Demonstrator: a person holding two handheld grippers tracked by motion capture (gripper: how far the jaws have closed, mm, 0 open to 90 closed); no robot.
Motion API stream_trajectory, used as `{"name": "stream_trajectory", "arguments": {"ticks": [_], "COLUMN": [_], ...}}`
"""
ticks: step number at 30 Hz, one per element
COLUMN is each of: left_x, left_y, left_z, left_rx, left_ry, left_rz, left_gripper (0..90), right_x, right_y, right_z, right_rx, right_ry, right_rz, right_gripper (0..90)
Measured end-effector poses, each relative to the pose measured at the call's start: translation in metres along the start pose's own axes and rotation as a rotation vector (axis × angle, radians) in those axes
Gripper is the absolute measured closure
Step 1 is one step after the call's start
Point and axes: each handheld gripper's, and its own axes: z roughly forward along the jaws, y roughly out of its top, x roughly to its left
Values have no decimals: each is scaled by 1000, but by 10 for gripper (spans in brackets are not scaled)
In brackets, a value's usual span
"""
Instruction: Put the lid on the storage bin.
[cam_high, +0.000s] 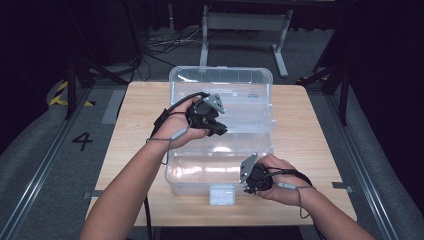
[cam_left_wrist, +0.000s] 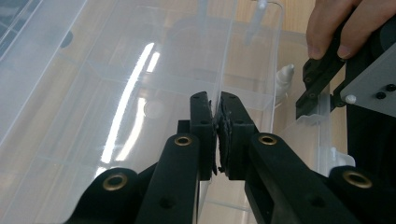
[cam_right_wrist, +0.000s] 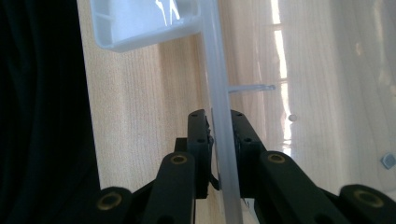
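Note:
A clear plastic storage box (cam_high: 175, 175) stands on the wooden table (cam_high: 310, 150) with its lid (cam_high: 220, 77) folded open behind it. My left gripper (cam_high: 222, 130) is over the middle of the box, shut on a thin clear plastic wall (cam_left_wrist: 224, 56); whether that wall belongs to the lid or to an inner tray I cannot tell. My right gripper (cam_high: 248, 188) is at the box's front right and is shut on the front rim (cam_right_wrist: 215, 70). A white latch (cam_high: 222, 194) hangs at the front, close to the right gripper. In the left gripper view the jaws (cam_left_wrist: 217, 100) pinch the wall.
The table's front edge runs close under the box and my right hand. Bare wood lies left and right of the box. Behind the table are a metal stand (cam_high: 245, 22) and cables (cam_high: 165, 42) on the floor. Rails run along both sides.

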Motion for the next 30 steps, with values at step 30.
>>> {"name": "stream_trajectory", "arguments": {"ticks": [30], "left_x": [-21], "left_y": [-5], "left_z": [0], "left_rx": [31], "left_ry": [-53], "left_rz": [27], "left_gripper": [865], "right_x": [4], "right_y": [0], "right_z": [0], "right_rx": [5], "right_ry": [-29], "right_rz": [0], "right_gripper": [813]}}
